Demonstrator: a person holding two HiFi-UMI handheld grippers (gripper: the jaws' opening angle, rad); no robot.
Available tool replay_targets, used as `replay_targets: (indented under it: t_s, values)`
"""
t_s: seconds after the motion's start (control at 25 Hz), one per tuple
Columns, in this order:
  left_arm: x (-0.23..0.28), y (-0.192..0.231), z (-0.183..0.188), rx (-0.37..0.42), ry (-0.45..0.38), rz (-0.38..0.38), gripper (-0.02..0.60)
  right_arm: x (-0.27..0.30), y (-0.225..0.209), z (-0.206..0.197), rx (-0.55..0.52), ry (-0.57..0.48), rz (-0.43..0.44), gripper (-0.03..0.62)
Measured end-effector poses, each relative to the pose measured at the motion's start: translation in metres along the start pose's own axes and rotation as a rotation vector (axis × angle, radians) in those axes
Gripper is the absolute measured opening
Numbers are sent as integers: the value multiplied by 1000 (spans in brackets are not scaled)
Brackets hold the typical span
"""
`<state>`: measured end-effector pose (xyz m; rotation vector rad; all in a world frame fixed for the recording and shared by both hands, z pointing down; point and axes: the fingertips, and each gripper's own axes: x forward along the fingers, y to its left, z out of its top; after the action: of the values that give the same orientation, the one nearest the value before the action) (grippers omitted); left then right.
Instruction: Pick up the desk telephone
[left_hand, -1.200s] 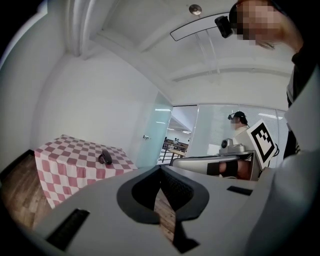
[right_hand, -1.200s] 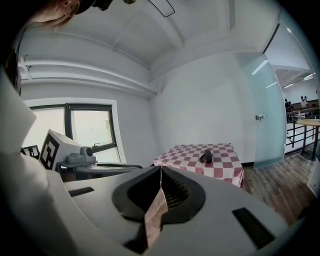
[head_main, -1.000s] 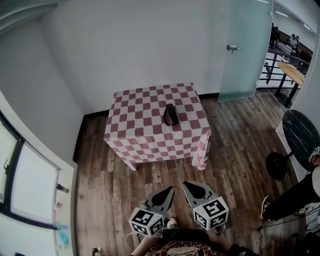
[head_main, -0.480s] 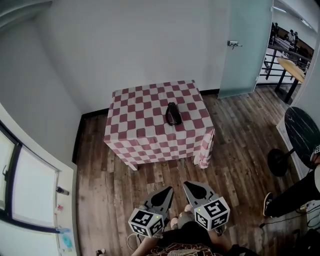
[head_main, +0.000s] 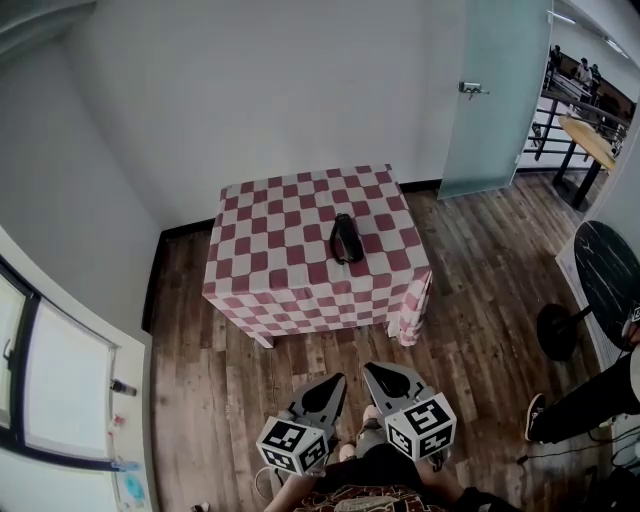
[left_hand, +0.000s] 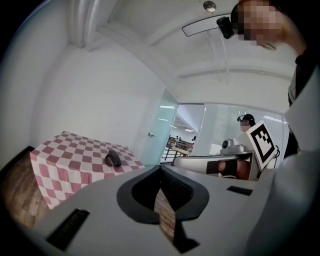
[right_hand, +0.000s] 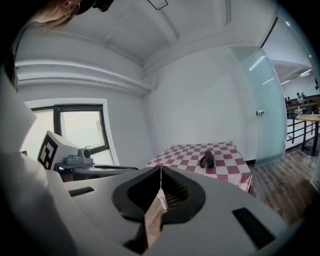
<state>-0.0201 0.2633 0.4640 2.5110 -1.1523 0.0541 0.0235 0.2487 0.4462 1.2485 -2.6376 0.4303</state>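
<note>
Both claws are held low and side by side, well short of the counter (head_main: 270, 255), each pointing toward it. The left claw (head_main: 341, 379) has its two jaws brought together; in the left gripper view the tips meet in a thin line and nothing sits between them, with only a sliver of wood floor (head_main: 480, 300) showing through the gap lower down. The right claw (head_main: 368, 368) is closed the same way, tip to tip, and is empty too. Each claw carries a marker cube (head_main: 293, 443) at its rear, close to the person's body.

The desk telephone (head_main: 346, 238) is black and lies on the counter, well apart from both claws and straight ahead of them. It rests slightly toward the far-right part of the top, lengthwise along the line the claws point. From the left claw it sits ahead and to the left; from the right claw it sits ahead and a little to the right, with a loop of cord showing at its left side.

A red-and-white checked cloth (head_main: 310, 300) covers the counter and hangs down its sides, draping longest at the near corner on the right claw's side. Beyond the counter is a white wall (head_main: 280, 90). Farther off on the right claw's side stands a frosted glass door (head_main: 495, 120) with a metal handle (head_main: 470, 90). Out to the right of the right claw are a dark round table (head_main: 605, 270) and another person's leg (head_main: 580, 400). A window (head_main: 55, 370) lies to the left of the left claw.
</note>
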Motion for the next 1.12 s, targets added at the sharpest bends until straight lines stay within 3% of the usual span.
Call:
replay_targets:
  t_s: [0.4, 1.12]
  values:
    - [56, 24, 24, -20, 2, 19, 0, 35, -45, 25, 25, 1, 41, 20]
    - [126, 35, 43, -28, -33, 57, 0, 67, -106, 54, -53, -7, 124, 20]
